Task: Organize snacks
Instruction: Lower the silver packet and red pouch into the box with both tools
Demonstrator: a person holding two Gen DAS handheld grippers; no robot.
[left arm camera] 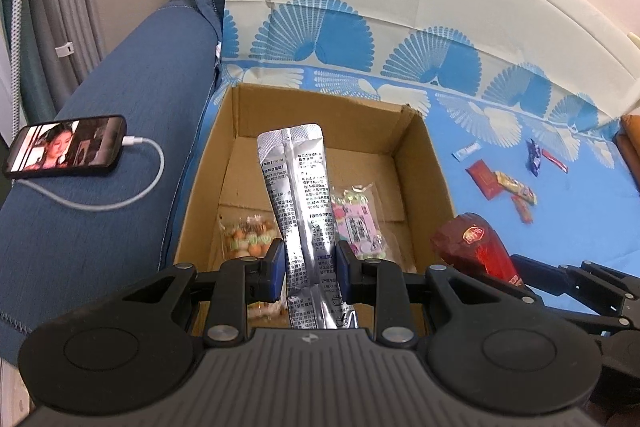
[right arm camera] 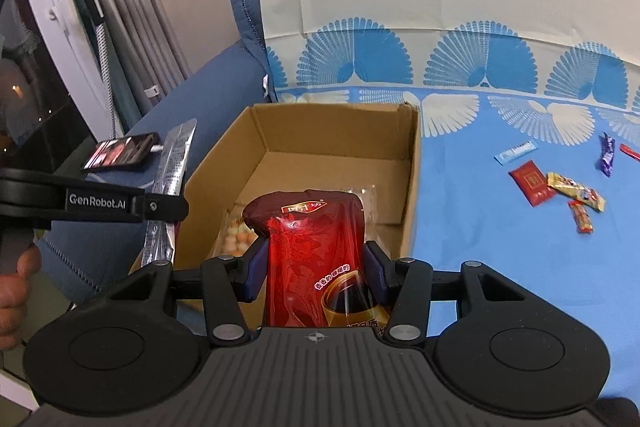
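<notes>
Looking from the left wrist, the left gripper (left arm camera: pixel 310 269) squeezes a silver sachet (left arm camera: pixel 302 211) standing upright over the cardboard box (left arm camera: pixel 420 163); its bottom end is hidden. From the right wrist, the right gripper (right arm camera: pixel 314 273) squeezes a red pouch (right arm camera: pixel 316 247), upright, bottom cut off.

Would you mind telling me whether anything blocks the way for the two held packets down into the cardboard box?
Nothing visible does. The open brown cardboard box has no lid, and only two small clear snack bags lie on its floor beneath the silver foil sachet and the red glossy pouch.
</notes>
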